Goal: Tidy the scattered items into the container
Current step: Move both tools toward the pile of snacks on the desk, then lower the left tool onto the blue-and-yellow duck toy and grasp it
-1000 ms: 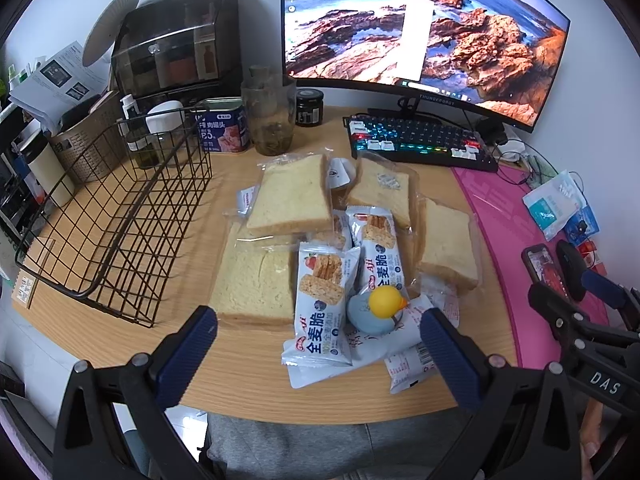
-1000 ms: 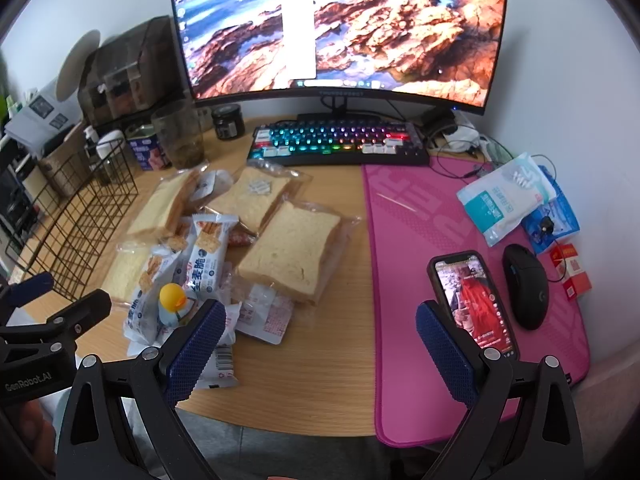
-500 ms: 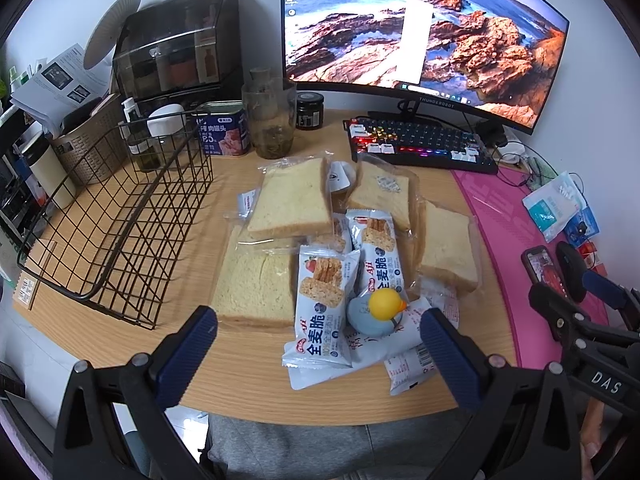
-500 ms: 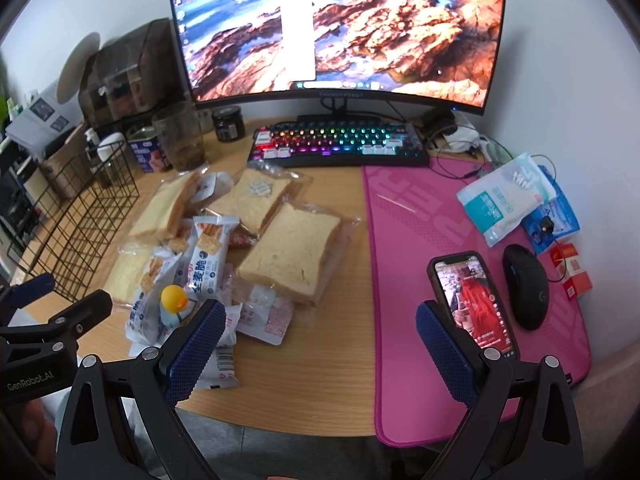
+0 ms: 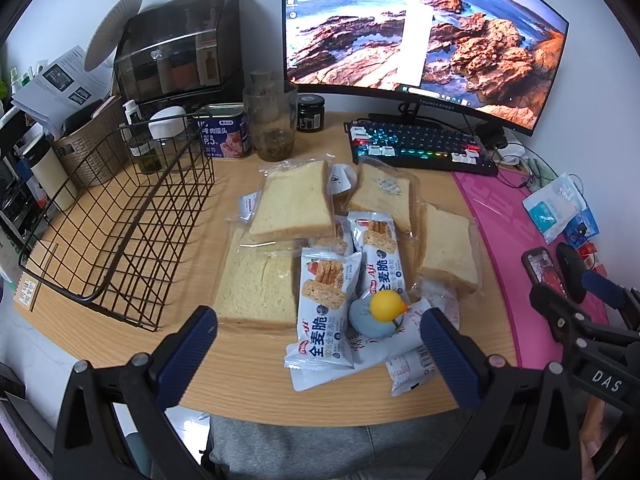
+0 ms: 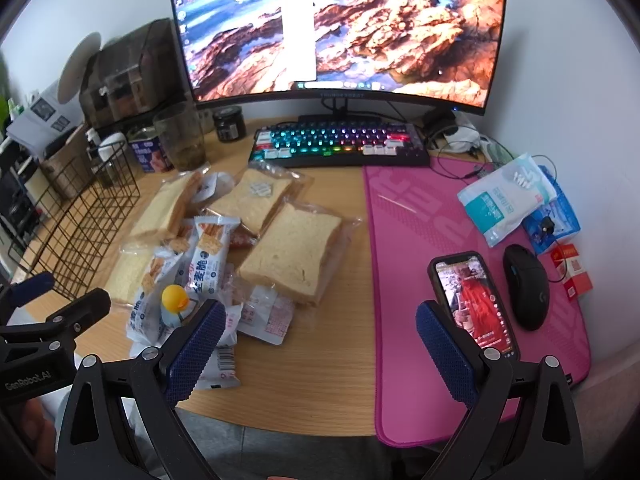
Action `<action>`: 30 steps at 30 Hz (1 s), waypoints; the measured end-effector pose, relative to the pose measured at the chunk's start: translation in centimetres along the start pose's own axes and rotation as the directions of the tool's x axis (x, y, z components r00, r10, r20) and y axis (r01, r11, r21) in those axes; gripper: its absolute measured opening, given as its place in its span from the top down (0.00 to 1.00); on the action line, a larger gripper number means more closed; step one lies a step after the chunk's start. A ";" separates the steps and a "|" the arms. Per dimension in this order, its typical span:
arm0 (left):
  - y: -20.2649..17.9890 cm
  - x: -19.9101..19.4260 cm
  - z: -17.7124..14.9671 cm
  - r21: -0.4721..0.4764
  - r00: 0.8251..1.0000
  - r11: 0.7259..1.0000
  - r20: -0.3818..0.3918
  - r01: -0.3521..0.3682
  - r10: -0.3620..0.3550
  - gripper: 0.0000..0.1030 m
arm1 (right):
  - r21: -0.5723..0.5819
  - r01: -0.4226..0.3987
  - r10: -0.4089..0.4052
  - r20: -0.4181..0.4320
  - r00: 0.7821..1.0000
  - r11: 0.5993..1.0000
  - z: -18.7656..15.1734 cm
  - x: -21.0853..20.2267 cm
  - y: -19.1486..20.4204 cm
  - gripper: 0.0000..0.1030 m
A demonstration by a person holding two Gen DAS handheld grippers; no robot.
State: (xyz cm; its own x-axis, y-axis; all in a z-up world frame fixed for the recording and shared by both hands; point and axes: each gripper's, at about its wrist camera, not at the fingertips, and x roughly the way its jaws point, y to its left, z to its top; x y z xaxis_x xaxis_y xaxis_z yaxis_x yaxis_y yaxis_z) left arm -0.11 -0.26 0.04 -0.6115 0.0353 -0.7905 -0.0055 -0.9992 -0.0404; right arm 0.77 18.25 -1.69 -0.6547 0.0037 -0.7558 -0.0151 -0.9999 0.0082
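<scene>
The left gripper [image 5: 318, 354] hangs over the near edge of the wooden counter [image 5: 248, 376] with its jaws released and nothing between them; the right gripper [image 6: 316, 354] is likewise spread wide and empty over bare wood beside the pink mat [image 6: 440, 220]. The scattered items sit in one heap at the counter's middle: bagged bread slices [image 5: 294, 204] toward twelve o'clock in the left view, cracker packets [image 5: 324, 304] overlapping them toward six, and a small yellow and blue duck toy [image 5: 380, 312] lying on the packets, just ahead of the left gripper's right finger. The black wire basket [image 5: 116, 216] stands at about ten o'clock from the heap, apart from it, holding nothing. A phone [image 6: 472, 304] lies on the mat near the right gripper; a keyboard [image 6: 340, 146] and a monitor [image 6: 340, 28] stand at twelve o'clock.
</scene>
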 end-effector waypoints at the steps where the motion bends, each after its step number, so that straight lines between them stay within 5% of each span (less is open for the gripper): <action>1: 0.1 0.2 0.0 0.004 1.000 1.000 -0.009 0.007 -0.007 0.01 | -0.001 0.001 -0.001 0.001 1.000 1.000 0.0 0.0 0.0 0.04; 12: -0.4 2.7 -0.5 0.067 0.981 0.980 -0.057 0.187 -0.184 0.01 | -0.037 0.040 -0.039 0.042 0.998 0.998 -0.1 0.5 -1.6 0.04; 20: -4.6 5.9 -1.1 0.211 0.994 0.973 -0.073 0.096 -0.082 0.10 | -0.055 0.024 -0.024 0.004 1.000 0.998 -0.7 3.1 -2.5 0.04; 30: -1.9 8.7 -0.6 0.125 0.985 0.986 -0.147 0.109 -0.090 0.17 | 0.002 -0.002 0.002 -0.028 1.000 1.000 -0.8 5.6 -5.1 0.04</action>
State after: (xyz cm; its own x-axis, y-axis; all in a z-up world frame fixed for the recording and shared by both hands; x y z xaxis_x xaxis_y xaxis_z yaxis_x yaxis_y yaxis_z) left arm -4.90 2.00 -7.14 -0.4859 0.1281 -0.8646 -0.1713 -0.9840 -0.0495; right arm -2.20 23.41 -6.51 -0.6334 0.0010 -0.7738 -0.0148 -0.9998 0.0108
